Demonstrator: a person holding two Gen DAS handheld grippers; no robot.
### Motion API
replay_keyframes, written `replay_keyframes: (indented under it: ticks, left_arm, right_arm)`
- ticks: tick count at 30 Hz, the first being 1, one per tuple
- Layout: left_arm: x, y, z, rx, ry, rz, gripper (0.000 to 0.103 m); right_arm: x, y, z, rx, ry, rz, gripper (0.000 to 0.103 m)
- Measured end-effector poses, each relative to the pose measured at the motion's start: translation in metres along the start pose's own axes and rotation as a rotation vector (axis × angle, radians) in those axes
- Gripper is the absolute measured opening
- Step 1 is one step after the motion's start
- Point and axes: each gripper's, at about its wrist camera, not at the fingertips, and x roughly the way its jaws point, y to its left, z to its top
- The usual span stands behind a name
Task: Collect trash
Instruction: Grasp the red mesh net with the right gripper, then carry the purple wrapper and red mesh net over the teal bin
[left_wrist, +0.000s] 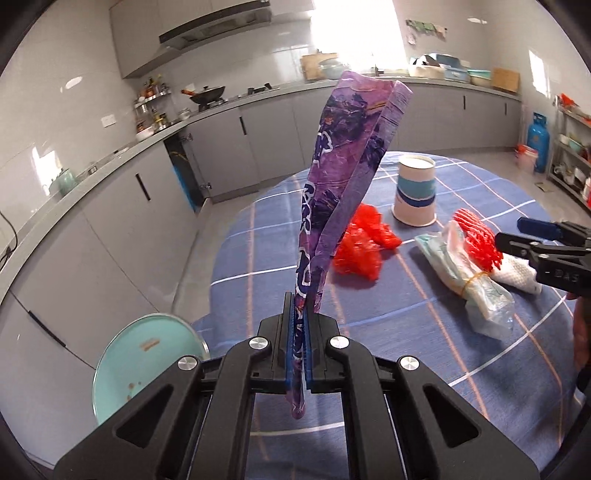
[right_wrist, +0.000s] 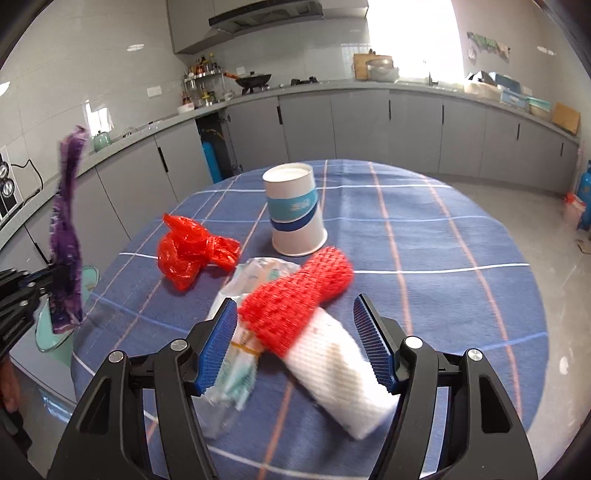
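The left gripper (left_wrist: 298, 332) clamps a crumpled purple foil wrapper (left_wrist: 343, 177) upright off the table's left edge, above a round teal bin (left_wrist: 144, 354); the right gripper (right_wrist: 295, 343), fingers apart, straddles the red-and-white foam net sleeves (right_wrist: 314, 306) near the blue checked tablecloth's (right_wrist: 443, 258) front edge. It should descend squarely before closing.

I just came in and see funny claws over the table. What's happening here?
Someone is picking up trash with two grabber tools. The left tool is shut on a purple wrapper and holds it up above the table's edge. The right tool is open around a red and white foam net lying on the blue checked tablecloth. A crumpled red bag, a clear plastic packet and an upside-down paper cup sit there too.
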Motion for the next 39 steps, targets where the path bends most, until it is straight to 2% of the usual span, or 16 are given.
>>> replay_keyframes:
  ticks: [3,6,7,10,21,27,39]
  left_arm:
    - [-0.004,0.010,-0.004,-0.009,-0.004,0.017,0.005]
    - [-0.005,0.018,-0.010,-0.028,-0.001,0.035,0.005]
    - [-0.006,0.021,-0.012,-0.036,0.001,0.039,0.005]
    - [-0.009,0.027,-0.017,-0.053,0.002,0.050,0.005]
    - [-0.015,0.040,-0.022,-0.121,-0.004,0.052,0.005]
    - [-0.021,0.053,-0.025,-0.144,-0.008,0.076,0.005]
    - [-0.027,0.103,-0.045,-0.222,0.020,0.165,0.005]
  right_arm:
    - [0.009,0.001,0.001,0.014,0.038,-0.004,0.056]
    - [0.017,0.000,0.000,0.022,0.082,0.007,0.042]
    - [0.018,0.000,-0.002,0.020,0.088,0.010,0.028]
    - [0.015,0.002,-0.002,0.004,0.084,0.011,0.011]
    - [-0.026,0.034,0.009,-0.115,-0.048,0.027,0.009]
    - [-0.029,0.059,0.012,-0.160,-0.064,0.081,0.009]
    - [-0.014,0.117,0.017,-0.266,-0.066,0.177,0.009]
